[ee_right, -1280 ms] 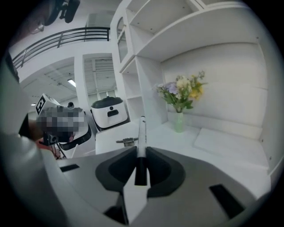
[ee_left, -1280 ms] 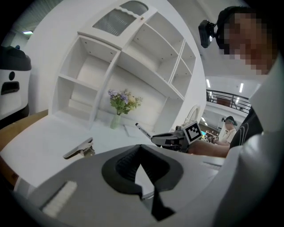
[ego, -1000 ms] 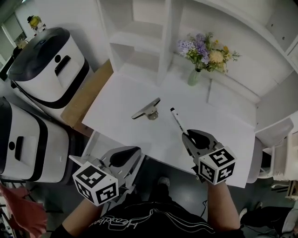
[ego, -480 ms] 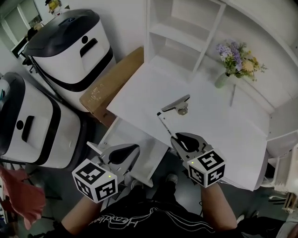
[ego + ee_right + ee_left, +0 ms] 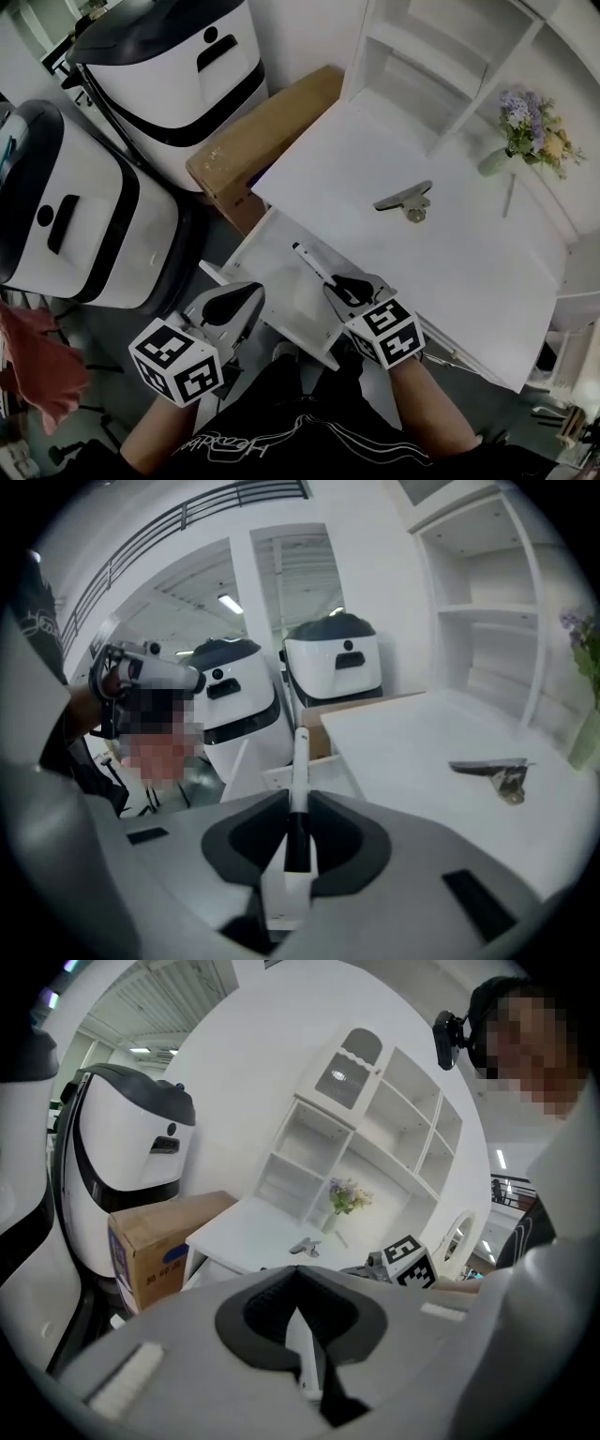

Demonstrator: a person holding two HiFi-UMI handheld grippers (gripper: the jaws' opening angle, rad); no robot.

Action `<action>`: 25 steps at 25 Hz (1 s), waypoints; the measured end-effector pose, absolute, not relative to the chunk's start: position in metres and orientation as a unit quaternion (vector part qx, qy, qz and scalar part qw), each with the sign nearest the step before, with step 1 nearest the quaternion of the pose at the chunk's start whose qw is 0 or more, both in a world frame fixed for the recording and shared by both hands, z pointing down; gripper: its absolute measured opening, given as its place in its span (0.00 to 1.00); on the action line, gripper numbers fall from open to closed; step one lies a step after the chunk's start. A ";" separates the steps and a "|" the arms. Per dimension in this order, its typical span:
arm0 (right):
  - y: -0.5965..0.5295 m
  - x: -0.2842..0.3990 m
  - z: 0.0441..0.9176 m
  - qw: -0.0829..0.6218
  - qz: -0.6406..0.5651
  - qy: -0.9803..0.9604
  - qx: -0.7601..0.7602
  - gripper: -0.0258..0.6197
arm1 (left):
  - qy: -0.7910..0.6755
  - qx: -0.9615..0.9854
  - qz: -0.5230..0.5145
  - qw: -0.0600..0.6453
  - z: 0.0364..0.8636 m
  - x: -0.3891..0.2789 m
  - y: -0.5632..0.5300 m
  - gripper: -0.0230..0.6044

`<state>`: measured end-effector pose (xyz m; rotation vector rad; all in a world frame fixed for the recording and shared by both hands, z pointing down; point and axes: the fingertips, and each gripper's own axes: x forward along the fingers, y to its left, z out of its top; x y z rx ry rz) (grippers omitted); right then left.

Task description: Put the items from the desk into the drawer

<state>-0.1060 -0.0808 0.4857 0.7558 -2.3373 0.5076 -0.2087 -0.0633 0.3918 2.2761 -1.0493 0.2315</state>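
Note:
My right gripper (image 5: 345, 287) is shut on a white pen (image 5: 312, 263) with a black end, and holds it over the open white drawer (image 5: 265, 251) below the desk's near-left edge. In the right gripper view the pen (image 5: 299, 757) sticks straight out between the jaws of that gripper (image 5: 298, 829). My left gripper (image 5: 240, 305) sits at the drawer's front panel. In the left gripper view its jaws (image 5: 300, 1335) are shut on a thin white strip, apparently that panel. A metal clip (image 5: 405, 199) lies on the white desk (image 5: 356, 159).
A cardboard box (image 5: 262, 141) stands against the desk's left side, with two white-and-black machines (image 5: 159, 56) beyond it. A vase of flowers (image 5: 525, 131) and a white shelf unit (image 5: 441, 56) stand at the back of the desk.
My right gripper has carried the pen off the desk top, leftwards and nearer, to above the open drawer. The left gripper has stayed at the drawer's front.

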 end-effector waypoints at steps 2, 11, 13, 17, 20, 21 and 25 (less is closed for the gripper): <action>-0.079 -0.120 0.508 0.333 0.191 -0.884 0.267 0.16 | -0.408 0.852 0.088 0.316 0.400 -0.222 -0.065 0.05; -0.078 -0.160 0.622 0.419 0.211 -0.858 0.210 0.16 | -0.433 0.829 0.100 0.340 0.434 -0.261 -0.067 0.05; -0.081 -0.165 0.641 0.434 0.214 -0.851 0.204 0.16 | -0.437 0.825 0.104 0.344 0.441 -0.268 -0.067 0.05; -0.084 -0.171 0.679 0.460 0.232 -0.834 0.195 0.16 | -0.445 0.814 0.110 0.355 0.454 -0.280 -0.065 0.05; -0.086 -0.175 0.702 0.475 0.246 -0.822 0.195 0.16 | -0.450 0.807 0.114 0.364 0.464 -0.287 -0.065 0.05; -0.087 -0.176 0.708 0.477 0.246 -0.821 0.196 0.16 | -0.451 0.806 0.116 0.365 0.467 -0.289 -0.065 0.05; -0.087 -0.177 0.727 0.494 0.236 -0.814 0.195 0.16 | -0.454 0.803 0.116 0.368 0.473 -0.294 -0.065 0.05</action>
